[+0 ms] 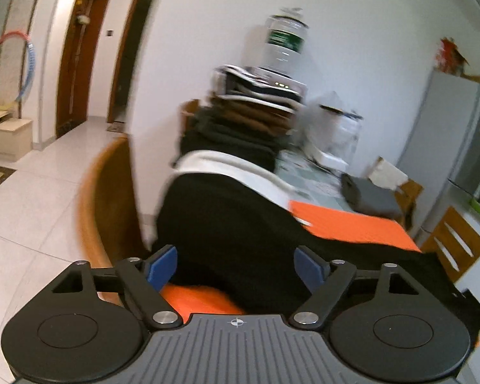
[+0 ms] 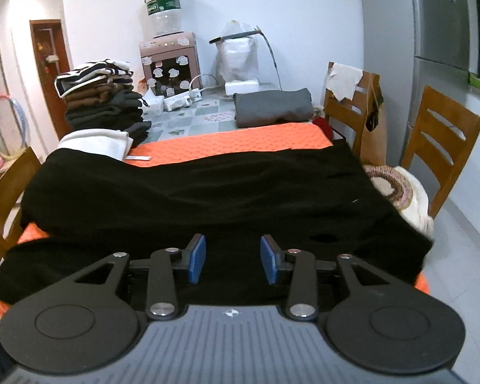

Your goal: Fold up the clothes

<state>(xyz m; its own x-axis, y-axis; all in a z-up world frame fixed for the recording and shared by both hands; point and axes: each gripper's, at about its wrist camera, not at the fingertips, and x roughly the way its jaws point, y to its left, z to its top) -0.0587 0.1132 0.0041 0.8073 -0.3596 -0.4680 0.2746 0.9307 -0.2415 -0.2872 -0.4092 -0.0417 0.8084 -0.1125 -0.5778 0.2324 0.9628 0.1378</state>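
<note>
A black garment [image 2: 208, 192] lies spread wide over the orange cloth [image 2: 233, 144] on the table, with a white collar part [image 2: 96, 144] at its far left. My right gripper [image 2: 233, 259] hovers open above the garment's near edge, nothing between its blue pads. The left wrist view is blurred. There my left gripper [image 1: 236, 267] stands wide open over the black garment [image 1: 227, 224] at the table's left end, holding nothing. A tall stack of folded clothes [image 2: 102, 96] sits at the back left, and a folded grey garment [image 2: 272, 105] at the back.
Wooden chairs stand at the left [image 2: 3, 192] and right [image 2: 438, 147]. A water dispenser [image 2: 166, 60], white bags [image 2: 240, 54] and power strips [image 2: 179, 99] crowd the table's far end. A fridge [image 2: 441, 16] stands at the right. Tiled floor [image 1: 32, 208] lies left of the table.
</note>
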